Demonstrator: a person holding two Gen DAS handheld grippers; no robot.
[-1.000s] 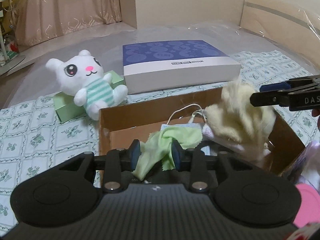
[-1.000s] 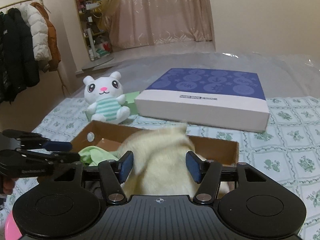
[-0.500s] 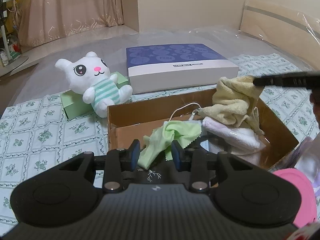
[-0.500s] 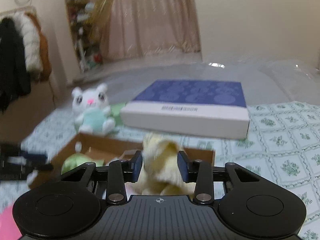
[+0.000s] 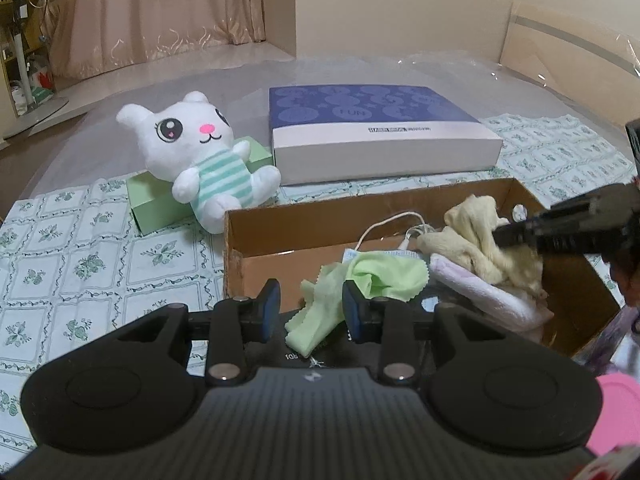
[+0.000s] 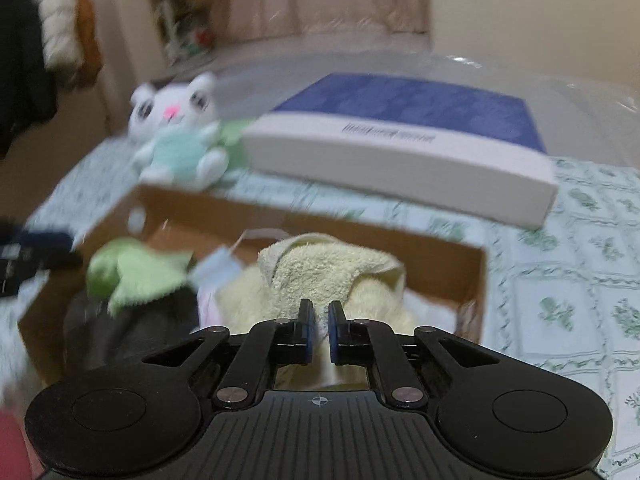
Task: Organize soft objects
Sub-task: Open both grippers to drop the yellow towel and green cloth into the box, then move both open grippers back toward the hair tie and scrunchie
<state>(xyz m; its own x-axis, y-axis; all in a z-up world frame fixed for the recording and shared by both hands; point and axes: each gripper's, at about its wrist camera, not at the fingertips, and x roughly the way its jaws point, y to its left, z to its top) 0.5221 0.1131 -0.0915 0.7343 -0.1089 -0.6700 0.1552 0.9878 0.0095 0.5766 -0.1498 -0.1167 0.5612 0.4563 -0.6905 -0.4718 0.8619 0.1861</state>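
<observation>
Two grippers are over the cardboard box point(image 5: 280, 236) right now, and you've got cloth under both of them. Your left gripper point(image 5: 310, 312) sits partly spread at the near wall of the box, and the green cloth point(image 5: 372, 280) drapes between its blue pads point(image 5: 270, 310); the right-hand pad looks to touch the fabric, the left-hand one stands clear, so I can't tell whether you truly have it pinched. The cloth's tail hangs out over the near edge toward you.

Your right gripper point(image 6: 319, 330) is closing, jaws nearly pressed together, with the yellow towel point(image 6: 332, 268) bunched just ahead of the tips. That view is smeared with motion, so whether a fold is caught in the narrow gap is hard to say. From the left wrist view, the same gripper point(image 5: 516, 234) comes in from the right and meets the towel point(image 5: 480, 240) at its upper side.

The towel lies heaped at the right end of the box, on top of a folded white-pink cloth point(image 5: 480, 292). A face mask point(image 5: 360, 254) with its white ear loop peeks out behind the green cloth.

Outside the box, the white plush bunny point(image 5: 196, 156) leans on a green tissue box point(image 5: 156, 200), and the flat blue-and-white box point(image 5: 380, 136) rests beside it on the floral sheet point(image 5: 80, 264).
</observation>
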